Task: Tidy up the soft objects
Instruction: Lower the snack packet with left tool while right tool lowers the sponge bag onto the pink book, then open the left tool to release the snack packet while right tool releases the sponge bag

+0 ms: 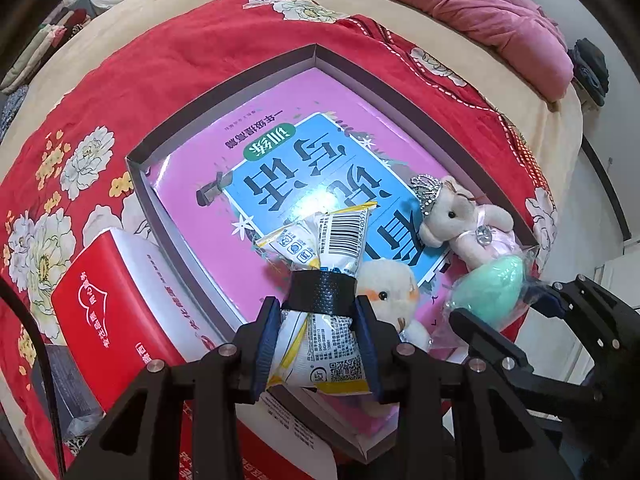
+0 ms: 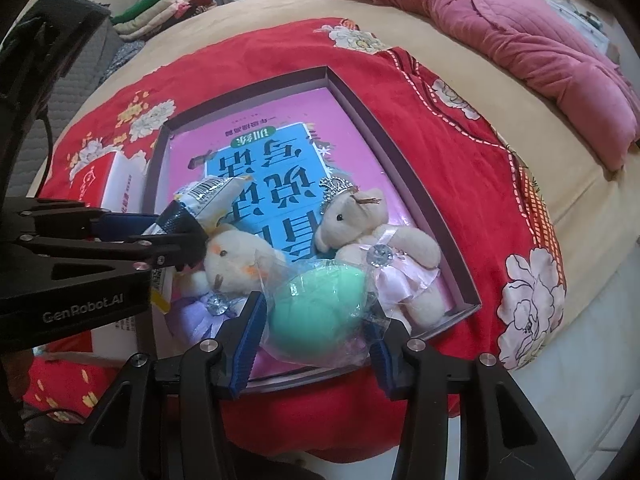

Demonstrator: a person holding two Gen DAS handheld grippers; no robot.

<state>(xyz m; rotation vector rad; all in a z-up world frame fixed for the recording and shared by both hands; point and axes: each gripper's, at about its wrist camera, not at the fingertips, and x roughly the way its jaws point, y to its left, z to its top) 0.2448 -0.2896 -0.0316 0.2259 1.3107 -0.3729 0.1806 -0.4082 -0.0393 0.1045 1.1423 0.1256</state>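
Observation:
A shallow grey box (image 1: 224, 98) (image 2: 400, 176) lies on a red floral blanket with a pink book (image 1: 208, 184) (image 2: 348, 136) lining its floor. My left gripper (image 1: 320, 316) (image 2: 180, 232) is shut on a white-and-yellow snack packet (image 1: 340, 236) (image 2: 212, 194) bound with a black band, held over the box's near side. My right gripper (image 2: 316, 328) (image 1: 504, 306) is shut on a green egg-shaped sponge (image 2: 320, 304) (image 1: 492, 292) in clear wrap, low at the box's near right corner. A crowned bear (image 1: 460, 216) (image 2: 360, 216) and a white rabbit plush (image 1: 384, 284) (image 2: 236, 260) lie in the box.
A red tissue box (image 1: 104, 300) (image 2: 92, 180) stands against the box's left wall. A pink quilt (image 1: 480, 12) (image 2: 520, 40) is bunched at the far right of the bed. Folded clothes (image 2: 168, 4) are stacked beyond. The bed's edge drops off on the right.

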